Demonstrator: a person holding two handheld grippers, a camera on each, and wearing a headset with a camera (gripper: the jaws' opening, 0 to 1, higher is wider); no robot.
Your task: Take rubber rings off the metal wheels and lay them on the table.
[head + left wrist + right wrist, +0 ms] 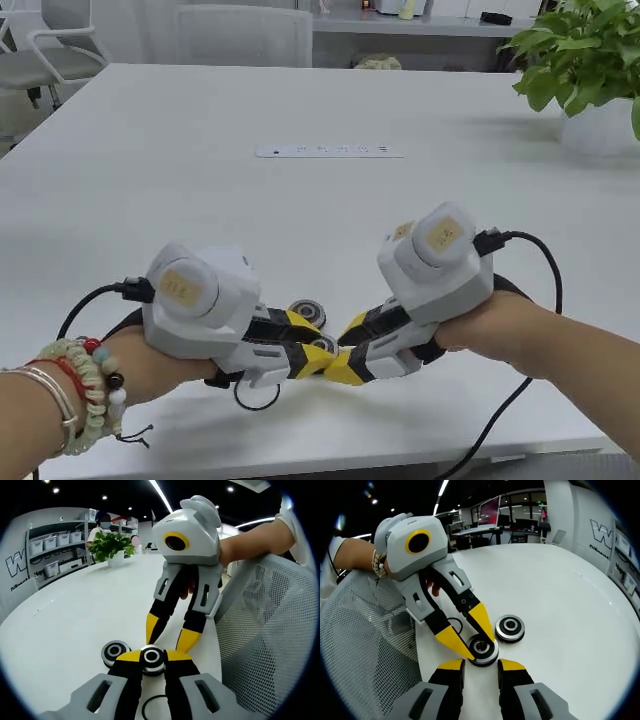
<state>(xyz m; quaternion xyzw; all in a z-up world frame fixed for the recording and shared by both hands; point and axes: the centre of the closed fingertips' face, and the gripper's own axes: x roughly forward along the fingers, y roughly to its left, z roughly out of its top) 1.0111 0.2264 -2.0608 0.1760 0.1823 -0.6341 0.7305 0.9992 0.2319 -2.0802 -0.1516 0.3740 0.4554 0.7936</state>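
Left gripper (152, 656) pinches one wheel (484, 650), right gripper (481, 665) poised beside it with jaws spread; one thin ring (157, 696) apparently already lies on the table (320, 110), second wheel (510, 627) seemingly untouched.

The place was an open-plan office: a large white table (200, 130) carrying a power strip (328, 151), a potted plant (585, 60), mesh chairs (270, 630), shelves (50, 550) of storage bins, monitors (488, 511) on desks, and strip lights (161, 495) overhead.
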